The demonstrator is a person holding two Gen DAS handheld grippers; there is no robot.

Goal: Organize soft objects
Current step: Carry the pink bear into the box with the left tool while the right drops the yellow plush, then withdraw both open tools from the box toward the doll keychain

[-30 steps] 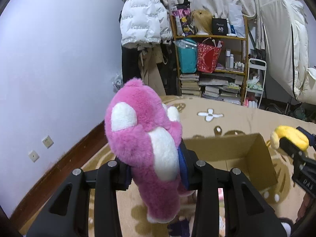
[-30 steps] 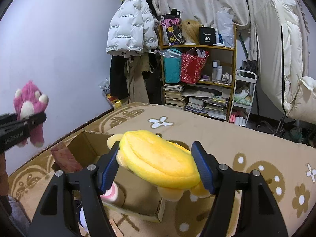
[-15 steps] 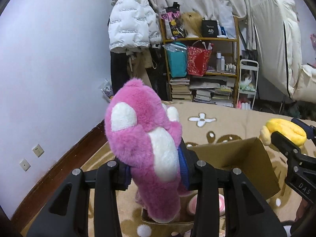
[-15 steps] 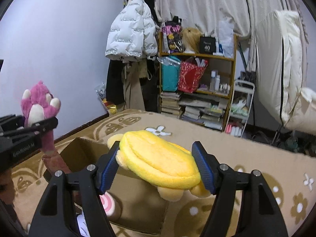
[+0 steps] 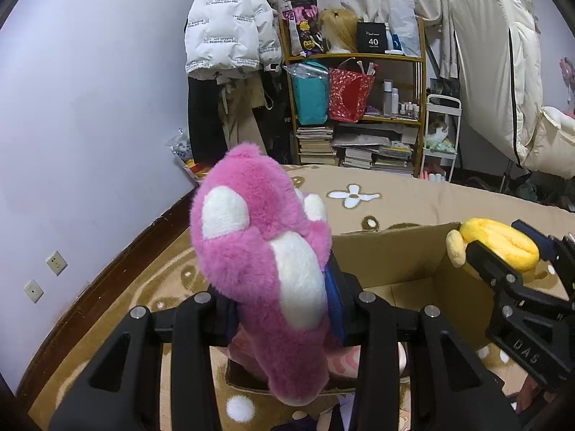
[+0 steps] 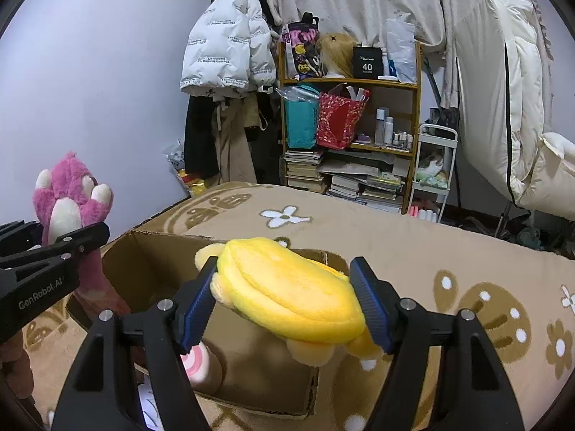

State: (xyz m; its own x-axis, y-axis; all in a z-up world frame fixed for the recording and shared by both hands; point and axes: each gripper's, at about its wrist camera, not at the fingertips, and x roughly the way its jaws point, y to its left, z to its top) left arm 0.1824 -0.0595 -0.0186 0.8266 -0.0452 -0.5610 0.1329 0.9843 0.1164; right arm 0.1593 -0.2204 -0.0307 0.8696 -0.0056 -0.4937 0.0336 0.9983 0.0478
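Two plushies held up over the cardboard box

Left claw (image 5: pixel 284 305) is clamped tight on the pink plush paw (image 5: pixel 258 251), and the right claw (image 6: pixel 284 301) has its blue pads squeezed onto the yellow plush toy (image 6: pixel 287 287); both toys hang in the air above the open cardboard box (image 6: pixel 251 359) sitting on the brown flower-print blanket (image 6: pixel 413 244). There's already something pink-and-white striped (image 6: pixel 196 362) down in the box. Background is pretty cluttered: a wooden shelf (image 6: pixel 359 82) stuffed with bags, bottles and stacked books, a white puffer jacket (image 6: pixel 222 46) hanging beside it, and a white cart (image 6: pixel 435 165) just right of the shelf.
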